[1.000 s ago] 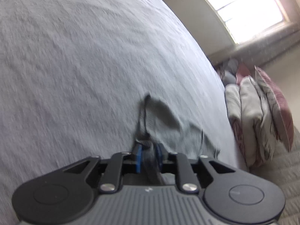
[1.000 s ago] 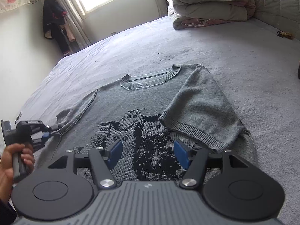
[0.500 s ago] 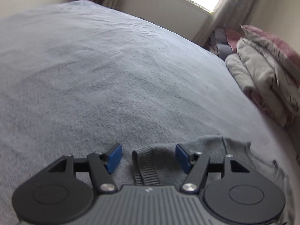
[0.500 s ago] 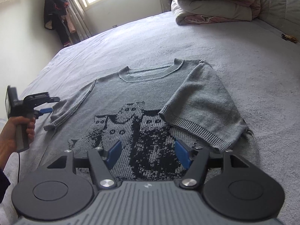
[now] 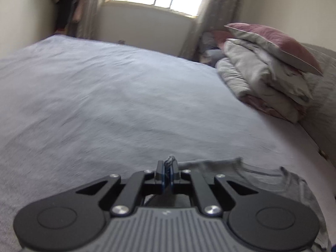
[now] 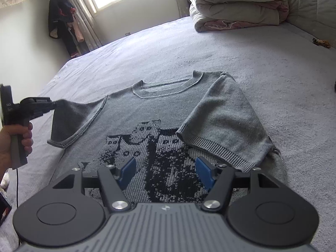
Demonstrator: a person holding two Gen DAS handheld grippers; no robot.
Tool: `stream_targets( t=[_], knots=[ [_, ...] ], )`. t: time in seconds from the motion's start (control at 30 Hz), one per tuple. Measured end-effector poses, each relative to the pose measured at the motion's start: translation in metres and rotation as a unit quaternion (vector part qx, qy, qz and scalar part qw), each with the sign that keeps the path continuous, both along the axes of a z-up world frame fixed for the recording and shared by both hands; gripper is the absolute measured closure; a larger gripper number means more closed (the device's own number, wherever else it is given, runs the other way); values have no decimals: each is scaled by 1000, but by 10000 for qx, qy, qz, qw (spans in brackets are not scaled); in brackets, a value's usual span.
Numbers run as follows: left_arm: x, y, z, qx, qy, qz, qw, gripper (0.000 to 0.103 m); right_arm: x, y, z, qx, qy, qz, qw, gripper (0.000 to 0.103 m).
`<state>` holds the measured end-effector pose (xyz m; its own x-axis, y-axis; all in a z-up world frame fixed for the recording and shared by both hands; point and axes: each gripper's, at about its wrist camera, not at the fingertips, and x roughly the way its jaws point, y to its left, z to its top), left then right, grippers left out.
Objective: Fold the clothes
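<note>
A grey knitted sweater (image 6: 168, 109) with a dark cat pattern lies face up on the bed. Its right sleeve (image 6: 222, 126) is folded in over the chest. My left gripper (image 5: 167, 171) is shut on the cuff of the left sleeve (image 6: 69, 113), and a bit of grey knit sticks out above its blue pads. In the right wrist view that gripper (image 6: 53, 104) holds the sleeve lifted off the bed at the far left. My right gripper (image 6: 166, 168) hovers open over the sweater's lower front with nothing between its fingers.
The grey bedspread (image 6: 273, 63) stretches all around the sweater. Folded quilts and pillows (image 6: 237, 2) are stacked at the head of the bed. Dark clothes (image 6: 61, 21) hang beside the window. A small brown object (image 6: 320, 42) lies near the right edge.
The left gripper let go of the sleeve, opened around its cuff, then shut on it again and lifted it off the bed, rolling upright. The right gripper stayed put.
</note>
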<state>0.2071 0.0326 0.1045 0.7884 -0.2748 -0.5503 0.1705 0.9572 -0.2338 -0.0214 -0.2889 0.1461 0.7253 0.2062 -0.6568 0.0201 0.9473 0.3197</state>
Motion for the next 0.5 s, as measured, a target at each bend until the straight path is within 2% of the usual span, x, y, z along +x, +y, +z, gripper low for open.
stream_targets(
  t=[0.13, 0.27, 0.4, 0.5],
  knots=[
    [-25, -46, 8, 135, -193, -725, 9971, 98, -1, -2, 1, 55, -24, -21, 10000, 36],
    [-56, -86, 0, 599, -352, -1385, 9879, 98, -2, -6, 3, 116, -23, -75, 9999, 36],
    [-71, -111, -20, 1130, -264, -1705, 9785, 98, -3, -8, 4, 154, -34, -68, 9999, 36],
    [-72, -118, -33, 1261, -91, -1760, 9762, 97, -3, -9, 4, 174, -40, -61, 9998, 36]
  ],
)
